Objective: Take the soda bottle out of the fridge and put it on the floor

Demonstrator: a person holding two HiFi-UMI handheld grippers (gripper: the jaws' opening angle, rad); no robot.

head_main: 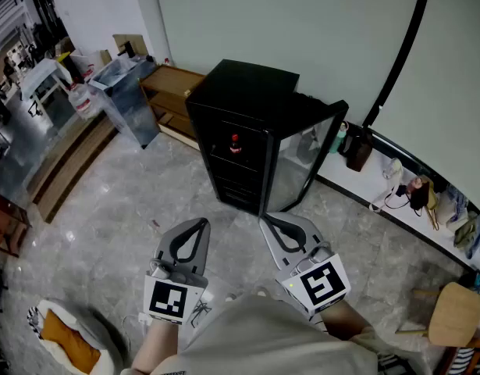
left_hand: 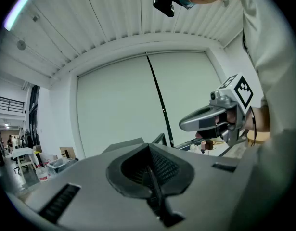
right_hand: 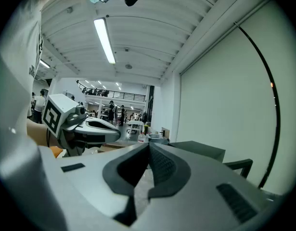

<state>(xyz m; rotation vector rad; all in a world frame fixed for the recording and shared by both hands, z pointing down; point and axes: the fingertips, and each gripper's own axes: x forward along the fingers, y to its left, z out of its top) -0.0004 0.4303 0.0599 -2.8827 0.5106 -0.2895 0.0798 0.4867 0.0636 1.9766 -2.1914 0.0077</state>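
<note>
The soda bottle [head_main: 235, 144] is standing inside the black fridge [head_main: 251, 92], whose door [head_main: 304, 162] is hanging open, leaving the way in clear. The left tool [head_main: 199, 225] and right tool [head_main: 268, 223] are pointing toward it closed and empty, well short, probably lining up the reach.

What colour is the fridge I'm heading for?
Black. The fridge shows best in the head view.

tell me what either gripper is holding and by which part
Nothing is held: the left gripper and right gripper both have jaws together and empty. The soda bottle stands in the fridge.
</note>
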